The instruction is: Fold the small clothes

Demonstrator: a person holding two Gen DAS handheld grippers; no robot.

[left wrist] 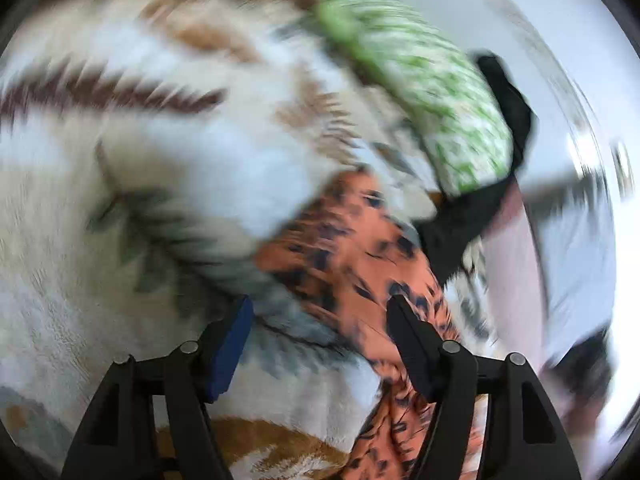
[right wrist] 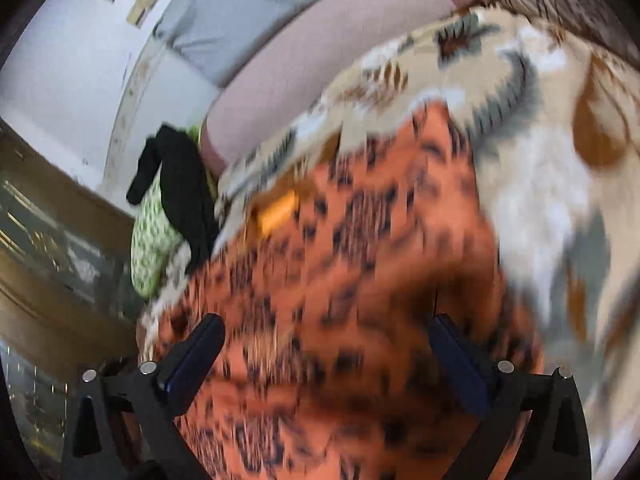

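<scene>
bright daylight, heavy motion blur, fisheye-warped edges.

Spotted garment (right wrist: 340, 280) lies on blanket (right wrist: 540, 200); patterned cloth (right wrist: 150, 240) w/ dark garment (right wrist: 180, 184) on it sits at blanket's left edge, beside cushion (right wrist: 300, 64).

Orange garment (right wrist: 360, 280) with dark, leopard-like spots. Blanket (left wrist: 120, 160) cream and white, patterned in brown, tan and grey-green leaf shapes. Green-and-white speckled cloth (left wrist: 432, 96). Plain black cloth (right wrist: 180, 184). Pale pink cushion (right wrist: 320, 60); pale blue-grey cushion (right wrist: 248, 4). Gripper fingers (left wrist: 234, 348) black with blue pads.
</scene>
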